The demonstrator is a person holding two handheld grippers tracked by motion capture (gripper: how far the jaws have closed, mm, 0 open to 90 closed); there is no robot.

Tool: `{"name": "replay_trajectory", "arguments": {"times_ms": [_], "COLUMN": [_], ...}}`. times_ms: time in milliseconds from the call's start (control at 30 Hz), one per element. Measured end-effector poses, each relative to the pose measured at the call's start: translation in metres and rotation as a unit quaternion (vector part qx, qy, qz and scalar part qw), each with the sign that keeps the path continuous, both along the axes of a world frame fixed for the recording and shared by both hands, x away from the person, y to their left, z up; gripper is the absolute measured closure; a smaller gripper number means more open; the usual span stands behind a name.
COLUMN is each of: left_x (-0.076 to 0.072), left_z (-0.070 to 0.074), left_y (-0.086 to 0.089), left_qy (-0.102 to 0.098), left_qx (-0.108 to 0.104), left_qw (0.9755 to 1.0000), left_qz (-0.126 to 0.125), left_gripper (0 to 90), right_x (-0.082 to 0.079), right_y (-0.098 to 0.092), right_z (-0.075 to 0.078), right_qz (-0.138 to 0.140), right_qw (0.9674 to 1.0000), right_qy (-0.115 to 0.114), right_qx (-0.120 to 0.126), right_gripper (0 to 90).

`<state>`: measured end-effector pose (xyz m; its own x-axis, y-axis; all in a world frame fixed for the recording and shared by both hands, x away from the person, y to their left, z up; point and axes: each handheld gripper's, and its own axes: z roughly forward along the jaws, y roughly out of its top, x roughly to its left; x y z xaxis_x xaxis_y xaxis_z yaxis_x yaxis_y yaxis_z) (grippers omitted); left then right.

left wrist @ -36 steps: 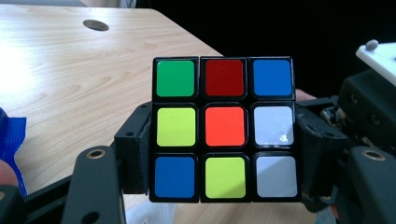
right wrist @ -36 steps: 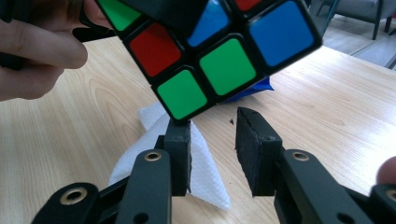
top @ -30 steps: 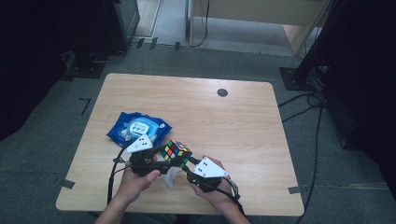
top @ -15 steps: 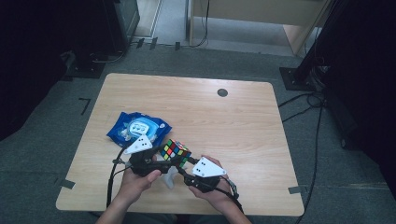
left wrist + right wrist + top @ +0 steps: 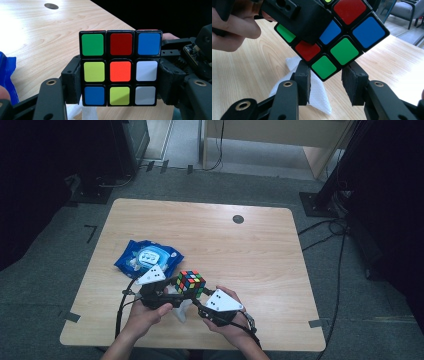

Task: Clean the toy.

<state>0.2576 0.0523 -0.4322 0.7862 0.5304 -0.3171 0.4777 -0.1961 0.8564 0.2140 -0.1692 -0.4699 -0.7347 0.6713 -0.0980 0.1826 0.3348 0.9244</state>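
Left gripper (image 5: 172,290) clamps the cube (image 5: 190,283) just above the table (image 5: 260,250), right of the blue pack (image 5: 147,256). Right gripper (image 5: 325,85) jaws just closing, straddling cube's lower corner, pads not seated. Corner bite could slip, twisting cube loose onto the tissue (image 5: 317,98).

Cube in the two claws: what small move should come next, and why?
Probably close the right claw onto the cube's lower corner. The left claw already clamps the cube at both sides, while the right claw's pads, whose jaws have just been closing, flank that corner above the white tissue without pressing it.
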Motion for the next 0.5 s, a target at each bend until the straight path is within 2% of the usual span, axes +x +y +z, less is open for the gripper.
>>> {"name": "replay_trajectory", "arguments": {"times_ms": [33, 67, 100, 167, 233, 333, 433, 467, 500], "left_x": [0.0, 0.0, 0.0, 0.001, 0.003, 0.006, 0.008, 0.007, 0.007], "left_z": [0.0, 0.002, 0.002, 0.005, 0.007, 0.008, 0.008, 0.008, 0.008], "left_y": [0.0, 0.004, 0.004, 0.01, 0.018, 0.027, 0.032, 0.033, 0.033], "left_qy": [0.0, -0.013, -0.013, -0.022, -0.022, -0.024, -0.027, -0.027, -0.03], "left_qx": [0.0, -0.001, -0.001, -0.006, -0.01, -0.01, -0.01, -0.009, -0.006], "left_qw": [1.0, 0.9998, 0.9998, 0.9993, 0.999, 0.9983, 0.9978, 0.9978, 0.9976], "left_qz": [0.0, 0.015, 0.015, 0.03, 0.038, 0.052, 0.059, 0.06, 0.062], "left_gripper": [34.1, 34.1, 34.1, 34.1, 34.1, 34.1, 34.1, 34.1, 34.1], "right_x": [0.0, 0.0, 0.0, 0.001, 0.004, 0.014, 0.019, 0.022, 0.022], "right_y": [0.0, 0.0, 0.0, -0.001, -0.001, 0.001, 0.012, 0.022, 0.022], "right_z": [0.0, 0.002, 0.002, 0.004, 0.004, -0.005, -0.015, -0.021, -0.021], "right_qz": [0.0, 0.001, 0.001, 0.002, -0.005, 0.002, 0.012, 0.017, 0.017], "right_qw": [1.0, 0.9999, 0.9999, 0.9996, 0.9992, 0.9971, 0.9958, 0.9953, 0.9953], "right_qy": [0.0, -0.006, -0.006, -0.005, 0.013, 0.058, 0.081, 0.09, 0.09], "right_qx": [0.0, 0.012, 0.012, 0.027, 0.038, 0.05, 0.041, 0.032, 0.032], "right_gripper": [61.4, 62.1, 62.1, 58.2, 52.7, 49.8, 47.3, 45.3, 45.3]}}
